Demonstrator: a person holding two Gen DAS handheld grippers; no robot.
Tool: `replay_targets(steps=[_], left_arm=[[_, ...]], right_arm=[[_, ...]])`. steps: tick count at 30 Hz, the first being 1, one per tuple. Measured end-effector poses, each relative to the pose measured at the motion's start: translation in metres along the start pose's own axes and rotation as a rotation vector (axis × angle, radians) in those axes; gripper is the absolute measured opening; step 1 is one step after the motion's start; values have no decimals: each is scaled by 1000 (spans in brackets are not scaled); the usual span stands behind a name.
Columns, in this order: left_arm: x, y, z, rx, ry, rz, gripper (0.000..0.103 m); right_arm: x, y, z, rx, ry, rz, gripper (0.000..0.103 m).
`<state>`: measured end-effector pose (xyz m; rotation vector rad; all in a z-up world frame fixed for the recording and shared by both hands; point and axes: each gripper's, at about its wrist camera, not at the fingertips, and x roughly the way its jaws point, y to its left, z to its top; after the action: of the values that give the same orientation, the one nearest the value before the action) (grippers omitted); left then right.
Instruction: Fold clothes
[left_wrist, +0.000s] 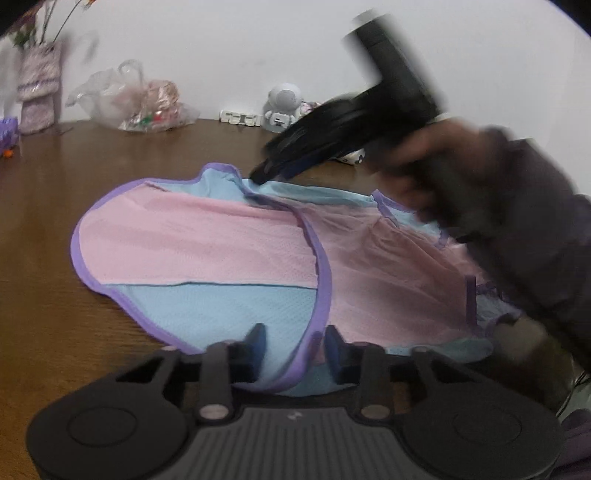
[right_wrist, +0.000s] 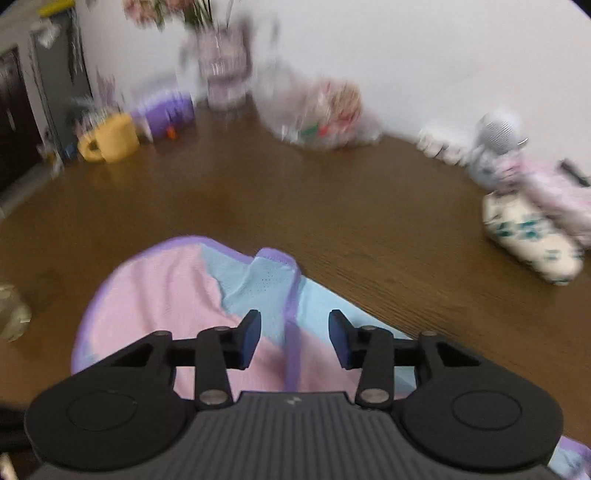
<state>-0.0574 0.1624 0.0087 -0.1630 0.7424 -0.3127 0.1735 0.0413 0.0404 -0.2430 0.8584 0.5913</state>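
We see open table (right_wrist: 332, 206) beyond the garment (right_wrist: 155, 295); bag (right_wrist: 325, 110), mug (right_wrist: 110, 138) and slipper (right_wrist: 532, 236) line its far edge.

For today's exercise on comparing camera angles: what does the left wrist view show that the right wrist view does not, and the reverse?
Only the left wrist view shows the right gripper from outside, blurred, in a person's hand with a dark sleeve. Only the right wrist view shows the yellow mug and a folded patterned cloth. Both share the pink, blue and purple garment on the brown table, the plastic bag, the flower vase and the white astronaut figure.
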Motion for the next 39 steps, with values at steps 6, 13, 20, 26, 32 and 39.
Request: replay_targets(steps=[6,13,20,26,32,39], left_arm=[[-2,7,-4,-27,7,-18,1],[-6,19,-1,-98,4,-37,7],[-9,12,13,-41,-67,-146,44],[2,2,11,112,14,-104,46],[2,0,6,171,11,-73,61],[-5,-1,-6,214,-11,-53,62]], right_arm=[[28,-11,12,60,-15,-123,4],[53,-21,33,49,-13,-155,12],[-81,-21,-52,142,-163,-79,51],[-169,-24,-181,118,-187,-39,52],[-185,-50,-242,179,-181,-38,52],[-183,-38,-255,82,-244,77,52]])
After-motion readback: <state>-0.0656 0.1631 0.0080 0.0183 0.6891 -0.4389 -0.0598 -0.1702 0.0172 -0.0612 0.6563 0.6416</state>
